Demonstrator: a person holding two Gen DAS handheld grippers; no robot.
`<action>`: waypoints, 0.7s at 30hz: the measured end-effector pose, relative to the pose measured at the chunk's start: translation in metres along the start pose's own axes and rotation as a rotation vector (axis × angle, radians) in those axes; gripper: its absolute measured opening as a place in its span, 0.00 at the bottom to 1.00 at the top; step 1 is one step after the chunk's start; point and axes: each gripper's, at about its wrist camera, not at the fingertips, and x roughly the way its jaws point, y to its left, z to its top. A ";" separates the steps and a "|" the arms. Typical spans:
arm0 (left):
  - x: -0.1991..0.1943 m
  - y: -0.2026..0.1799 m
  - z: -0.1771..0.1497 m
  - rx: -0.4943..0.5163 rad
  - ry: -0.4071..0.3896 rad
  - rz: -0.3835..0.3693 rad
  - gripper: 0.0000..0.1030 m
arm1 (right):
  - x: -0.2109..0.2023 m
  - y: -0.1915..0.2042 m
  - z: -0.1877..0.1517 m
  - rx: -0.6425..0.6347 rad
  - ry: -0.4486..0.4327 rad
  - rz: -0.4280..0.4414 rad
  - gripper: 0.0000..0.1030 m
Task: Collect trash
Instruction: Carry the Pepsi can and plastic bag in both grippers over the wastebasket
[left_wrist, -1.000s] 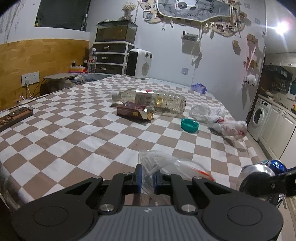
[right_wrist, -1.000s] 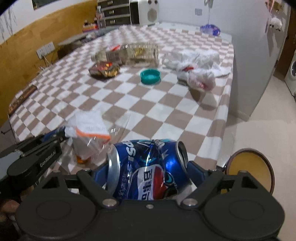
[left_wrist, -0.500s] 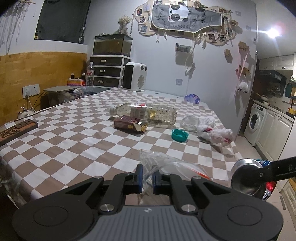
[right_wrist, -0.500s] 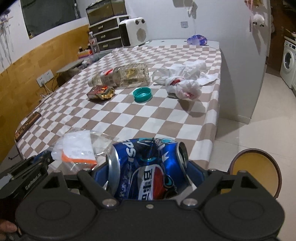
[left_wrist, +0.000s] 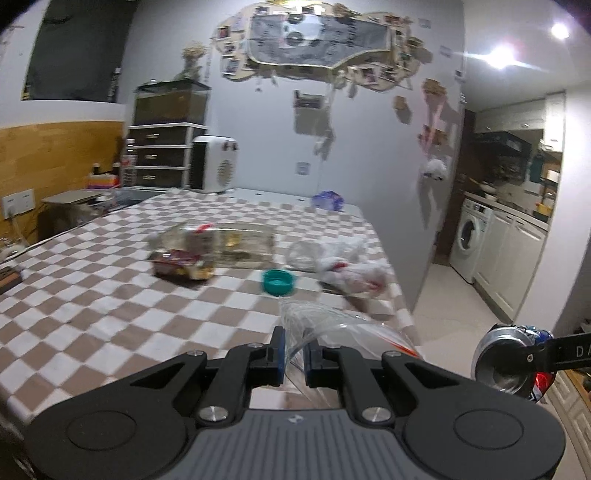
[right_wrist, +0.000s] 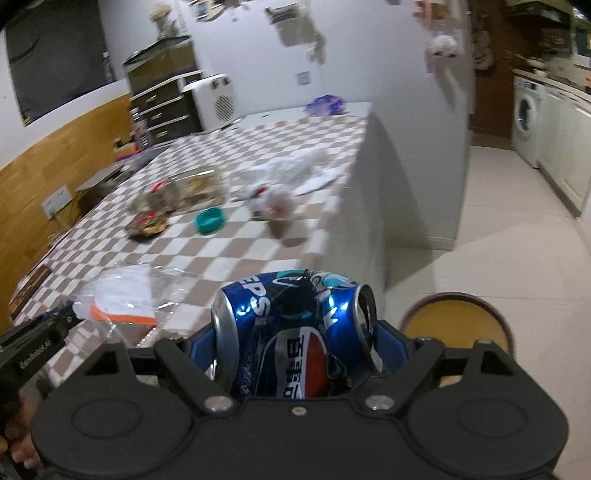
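Observation:
My left gripper (left_wrist: 295, 352) is shut on a clear plastic bag (left_wrist: 332, 325) with an orange strip, held at the near edge of the checkered table (left_wrist: 110, 314). The bag also shows in the right wrist view (right_wrist: 122, 291). My right gripper (right_wrist: 295, 350) is shut on a crushed blue Pepsi can (right_wrist: 291, 332), held off the table's corner over the floor. The can shows at the right of the left wrist view (left_wrist: 509, 363). On the table lie a plastic bottle (left_wrist: 221, 245), a red snack wrapper (left_wrist: 181, 266), a teal lid (left_wrist: 277, 282) and crumpled white bags (left_wrist: 347, 266).
A round bin with a yellow inside (right_wrist: 458, 325) stands on the tiled floor right of the can. A white heater (left_wrist: 214, 168) and drawers (left_wrist: 162, 155) stand at the table's far end. A washing machine (left_wrist: 469, 236) is at the right.
Both grippers have lifted and drawn back toward the table's near right corner, each with its load. The views now tilt up and show more of the wall and floor.

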 end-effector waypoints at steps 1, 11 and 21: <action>0.003 -0.007 0.000 0.007 0.007 -0.013 0.10 | -0.003 -0.007 -0.001 0.007 -0.006 -0.013 0.84; 0.034 -0.070 0.011 0.073 0.092 -0.129 0.10 | -0.024 -0.075 -0.011 0.077 -0.058 -0.115 0.84; 0.074 -0.148 0.023 0.176 0.143 -0.240 0.10 | -0.032 -0.139 -0.012 0.132 -0.099 -0.228 0.84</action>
